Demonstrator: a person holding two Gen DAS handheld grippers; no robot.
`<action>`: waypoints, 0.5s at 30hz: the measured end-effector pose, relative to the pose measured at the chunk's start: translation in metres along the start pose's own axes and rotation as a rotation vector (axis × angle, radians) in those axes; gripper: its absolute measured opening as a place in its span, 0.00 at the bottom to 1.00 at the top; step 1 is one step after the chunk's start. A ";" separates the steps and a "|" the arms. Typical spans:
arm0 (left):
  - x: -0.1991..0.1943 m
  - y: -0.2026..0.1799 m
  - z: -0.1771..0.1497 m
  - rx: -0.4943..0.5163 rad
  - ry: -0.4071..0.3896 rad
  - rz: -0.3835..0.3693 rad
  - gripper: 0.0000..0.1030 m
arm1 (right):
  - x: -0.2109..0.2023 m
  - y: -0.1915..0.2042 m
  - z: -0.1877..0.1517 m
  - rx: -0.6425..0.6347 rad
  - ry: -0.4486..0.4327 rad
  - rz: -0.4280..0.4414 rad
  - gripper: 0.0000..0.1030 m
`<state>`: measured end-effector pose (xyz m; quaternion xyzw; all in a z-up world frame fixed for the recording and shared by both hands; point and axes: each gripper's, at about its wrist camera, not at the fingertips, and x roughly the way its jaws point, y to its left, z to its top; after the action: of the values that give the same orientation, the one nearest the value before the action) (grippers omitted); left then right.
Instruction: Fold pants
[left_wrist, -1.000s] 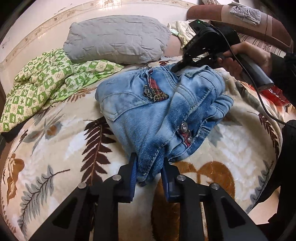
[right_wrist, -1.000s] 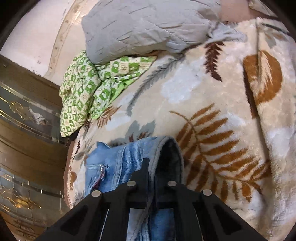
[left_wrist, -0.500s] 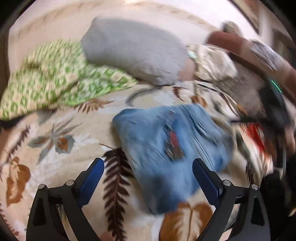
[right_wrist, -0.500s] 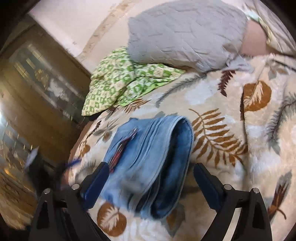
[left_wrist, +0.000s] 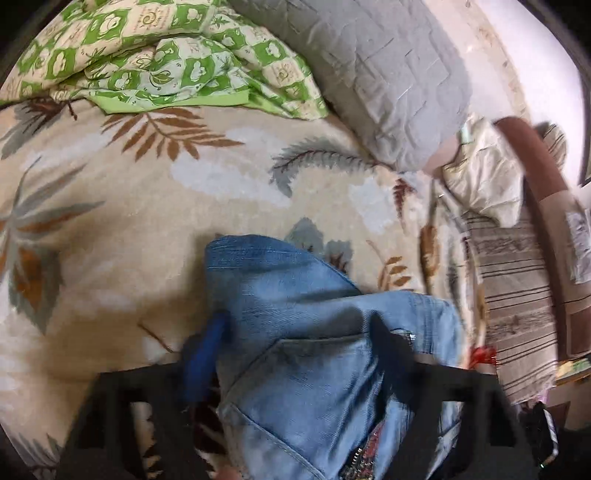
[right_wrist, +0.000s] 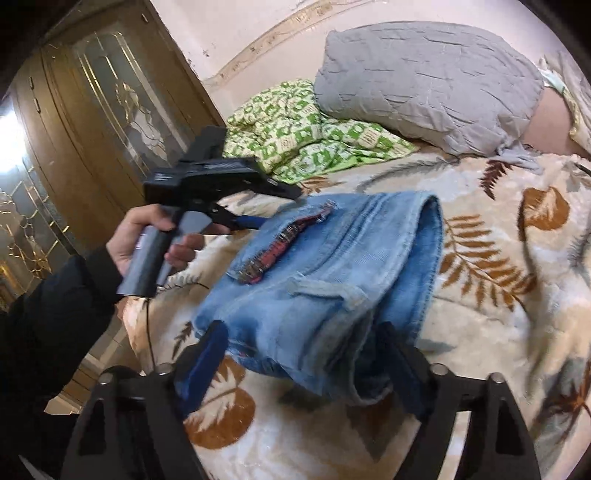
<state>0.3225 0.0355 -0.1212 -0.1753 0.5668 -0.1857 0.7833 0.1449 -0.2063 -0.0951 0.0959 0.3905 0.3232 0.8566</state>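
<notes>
The folded light-blue jeans (right_wrist: 332, 280) lie in a compact stack on the leaf-patterned blanket (right_wrist: 498, 332), with a red beaded trim on top. They also show in the left wrist view (left_wrist: 314, 332). My left gripper (left_wrist: 299, 354) is open, its jaws wide apart on either side of the stack's left end; in the right wrist view it (right_wrist: 273, 206) hovers at the far left edge of the jeans. My right gripper (right_wrist: 299, 365) is open, jaws spread around the near end of the stack.
A grey pillow (right_wrist: 424, 81) and a green checked cloth (right_wrist: 295, 129) lie at the head of the bed. A wooden wardrobe with glass doors (right_wrist: 74, 147) stands at the left. A striped cushion (left_wrist: 517, 295) lies at the right in the left wrist view.
Both grippers let go of the jeans and opened wide a second ago. Since then both have moved in close, so the jaws now straddle the folded stack.
</notes>
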 end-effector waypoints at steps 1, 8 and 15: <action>0.001 -0.001 0.002 0.003 0.008 0.012 0.64 | 0.003 0.003 0.001 -0.007 0.009 0.005 0.61; -0.001 -0.004 0.003 0.051 0.012 0.056 0.42 | 0.019 0.020 -0.005 -0.089 0.073 0.011 0.22; 0.000 0.000 0.005 0.021 0.022 0.041 0.38 | 0.020 0.012 -0.026 -0.113 0.119 -0.015 0.18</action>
<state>0.3274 0.0359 -0.1194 -0.1533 0.5767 -0.1776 0.7826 0.1295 -0.1870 -0.1197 0.0251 0.4225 0.3434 0.8384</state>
